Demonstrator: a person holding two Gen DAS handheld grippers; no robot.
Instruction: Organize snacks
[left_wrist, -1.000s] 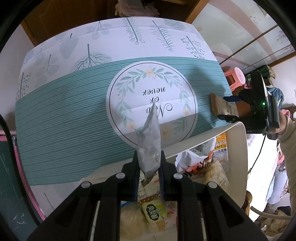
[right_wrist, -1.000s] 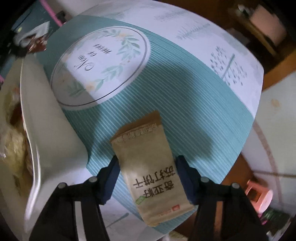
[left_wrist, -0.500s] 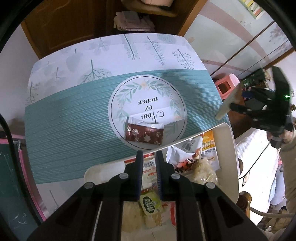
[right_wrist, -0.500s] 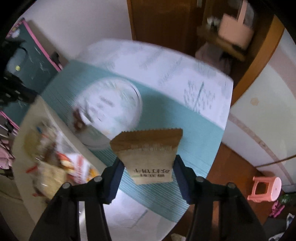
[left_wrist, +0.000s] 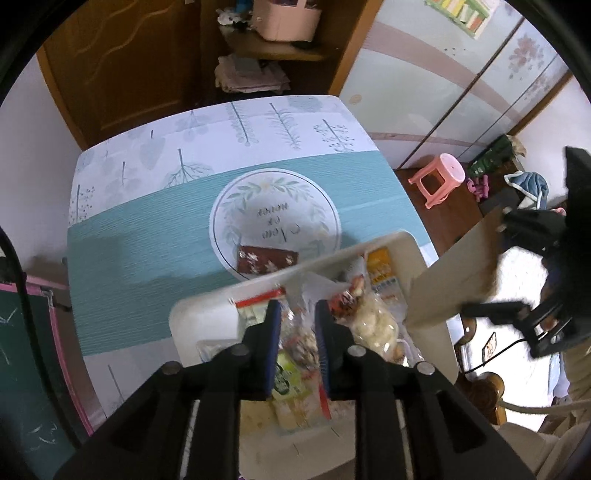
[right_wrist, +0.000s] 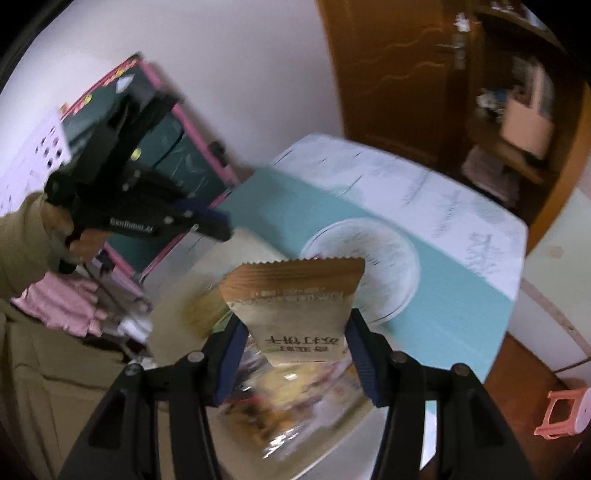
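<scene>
Holding one tan packet (right_wrist: 295, 314): right gripper (right_wrist: 295, 354) clamped | left gripper (left_wrist: 297, 325) opening, empty (over bin (left_wrist: 424, 254)) | one brown packet (left_wrist: 266, 259), centre

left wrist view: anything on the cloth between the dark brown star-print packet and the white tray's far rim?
Nothing. In the left wrist view the dark brown packet lies on the tablecloth's round emblem, right beside the white tray's rim; no other item between them.

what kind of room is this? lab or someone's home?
Likely a home living or dining room: a table under a printed cloth, a wooden door, a pink plastic stool, and a child's chalkboard beside the table.
</scene>
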